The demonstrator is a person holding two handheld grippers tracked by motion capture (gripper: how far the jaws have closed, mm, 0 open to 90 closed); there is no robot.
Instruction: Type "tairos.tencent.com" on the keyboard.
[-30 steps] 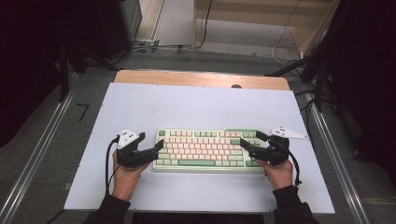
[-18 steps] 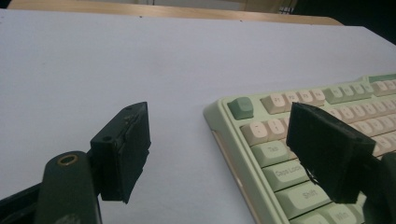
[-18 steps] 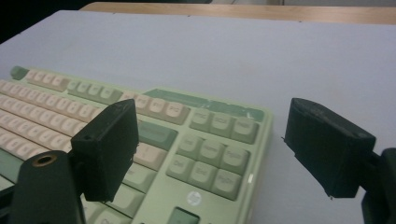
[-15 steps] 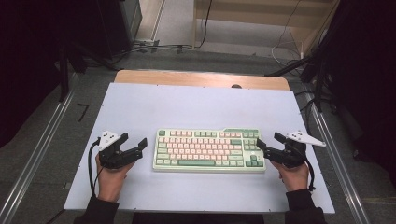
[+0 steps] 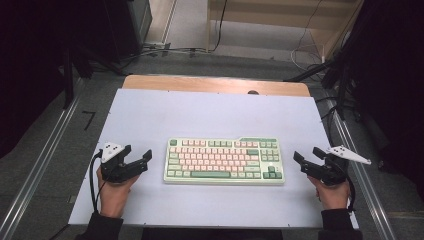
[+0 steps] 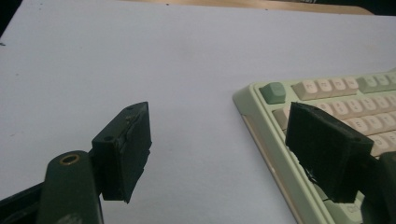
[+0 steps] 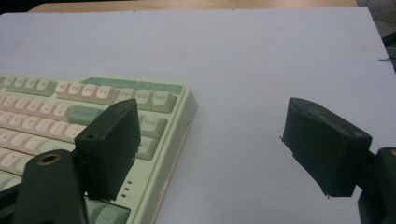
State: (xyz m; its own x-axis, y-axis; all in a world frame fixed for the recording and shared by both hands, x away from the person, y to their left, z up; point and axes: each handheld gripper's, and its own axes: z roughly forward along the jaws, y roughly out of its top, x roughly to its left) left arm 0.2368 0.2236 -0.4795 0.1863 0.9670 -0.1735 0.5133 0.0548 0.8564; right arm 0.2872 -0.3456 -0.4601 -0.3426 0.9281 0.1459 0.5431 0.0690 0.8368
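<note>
Keyboard [image 5: 224, 161] sits flat in the middle of the white table sheet [image 5: 215, 115], square to your edge, mint-green case with cream and green caps. Judging by the look, it's a rigid plastic slab, probably a bit hefty for its footprint, and it won't flex if you lift it from both ends. The case sides look smooth, so I'd expect them to be a little slippery under hard jaws. Best place to take hold is the short end walls of the case, one per side, low on the frame and not on the keycaps, since caps can pop off or get pressed if you clamp them.

Your left gripper [image 5: 136, 161] is just off the left end, jaws spread wide and holding nothing; in the left gripper view the keyboard's corner sits right by one jaw of the left gripper [image 6: 224, 154], apart from it as far as I can tell. Your right gripper [image 5: 307, 160] is off the right end, also spread and empty, and in its own view one jaw of the right gripper [image 7: 215, 149] hangs over the keys.

No trays, bins or boxes on the sheet, so nothing to sort into.
</note>
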